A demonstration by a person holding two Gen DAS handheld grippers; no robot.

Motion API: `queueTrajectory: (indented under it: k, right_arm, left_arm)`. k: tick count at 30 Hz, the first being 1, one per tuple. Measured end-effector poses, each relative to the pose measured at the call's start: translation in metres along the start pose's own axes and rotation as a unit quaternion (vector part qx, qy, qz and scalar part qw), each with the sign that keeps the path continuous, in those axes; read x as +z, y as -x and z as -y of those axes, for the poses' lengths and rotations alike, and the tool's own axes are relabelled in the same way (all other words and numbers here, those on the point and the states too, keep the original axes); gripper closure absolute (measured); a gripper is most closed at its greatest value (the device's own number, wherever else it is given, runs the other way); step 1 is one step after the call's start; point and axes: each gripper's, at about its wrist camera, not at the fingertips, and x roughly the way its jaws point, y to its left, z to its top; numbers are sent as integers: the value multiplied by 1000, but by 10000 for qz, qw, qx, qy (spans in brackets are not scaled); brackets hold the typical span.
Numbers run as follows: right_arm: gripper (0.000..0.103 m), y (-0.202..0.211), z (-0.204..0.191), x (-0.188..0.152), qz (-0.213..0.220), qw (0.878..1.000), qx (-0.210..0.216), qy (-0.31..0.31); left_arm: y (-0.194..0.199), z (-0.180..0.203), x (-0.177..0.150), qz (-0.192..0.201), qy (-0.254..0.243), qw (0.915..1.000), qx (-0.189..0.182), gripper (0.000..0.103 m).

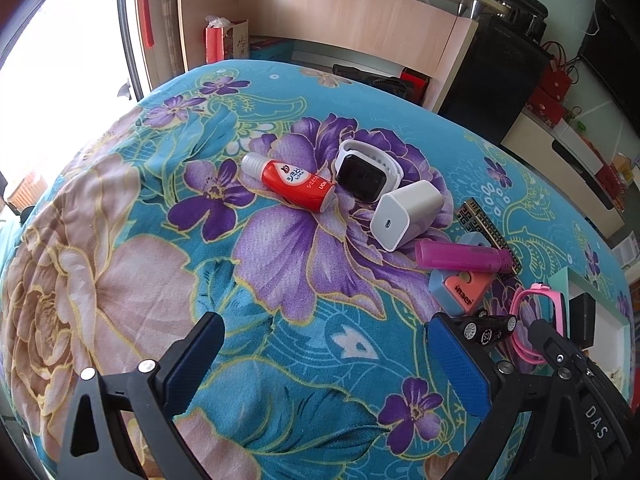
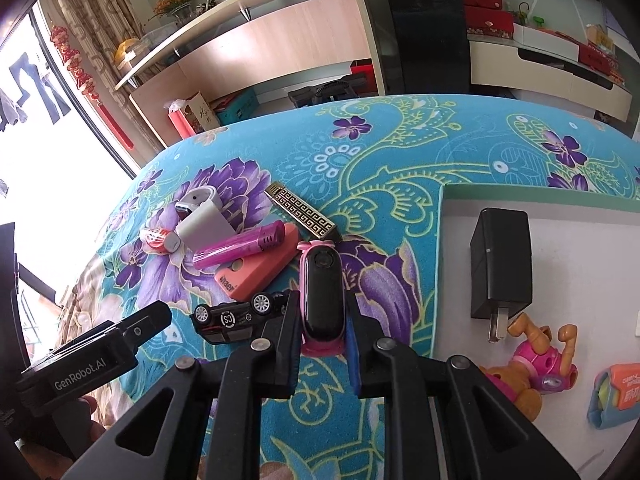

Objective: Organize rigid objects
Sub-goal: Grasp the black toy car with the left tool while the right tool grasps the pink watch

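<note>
My right gripper (image 2: 322, 316) is shut on a pink band with a black capsule face (image 2: 322, 288), just left of the white tray (image 2: 580, 248). The tray holds a black charger (image 2: 502, 260), a pink toy figure (image 2: 532, 364) and an orange-and-blue item (image 2: 616, 396). A loose pile lies on the floral cloth: red bottle (image 1: 294, 184), white smartwatch (image 1: 366, 170), white charger cube (image 1: 406, 214), pink lighter (image 1: 464, 256), patterned bar (image 1: 490, 232), orange-and-blue sharpener (image 1: 460, 286), black toy car (image 2: 236, 314). My left gripper (image 1: 328, 360) is open and empty over the cloth, near the pile.
The teal floral cloth (image 1: 160, 240) covers a rounded surface that drops off at the left and far edges. A wooden shelf unit (image 1: 340, 28), a black cabinet (image 1: 492, 80) and red gift bags (image 1: 554, 80) stand behind.
</note>
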Motion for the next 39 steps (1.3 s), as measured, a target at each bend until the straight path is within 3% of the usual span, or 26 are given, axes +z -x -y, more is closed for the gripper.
queueTrajectory:
  k: [14, 20, 31, 37, 39]
  right_arm:
    - [84, 41, 18, 8, 407, 9988, -256, -94]
    - [84, 57, 31, 11, 597, 9973, -365, -200]
    - [84, 69, 53, 10, 682, 9955, -522, -411]
    - [84, 72, 61, 9, 684, 9946, -600, -494]
    - [84, 73, 64, 8, 683, 9943, -620, -531]
  left_arm:
    - [1, 39, -6, 28, -397, 9986, -349, 0]
    - [-12, 58, -13, -130, -500, 9979, -399, 0]
    - [-24, 85, -18, -150, -547, 9972, -492, 0]
    - [-28, 88, -17, -96, -524, 9978, -387, 7]
    - [-28, 88, -17, -74, -546, 9978, -366, 18]
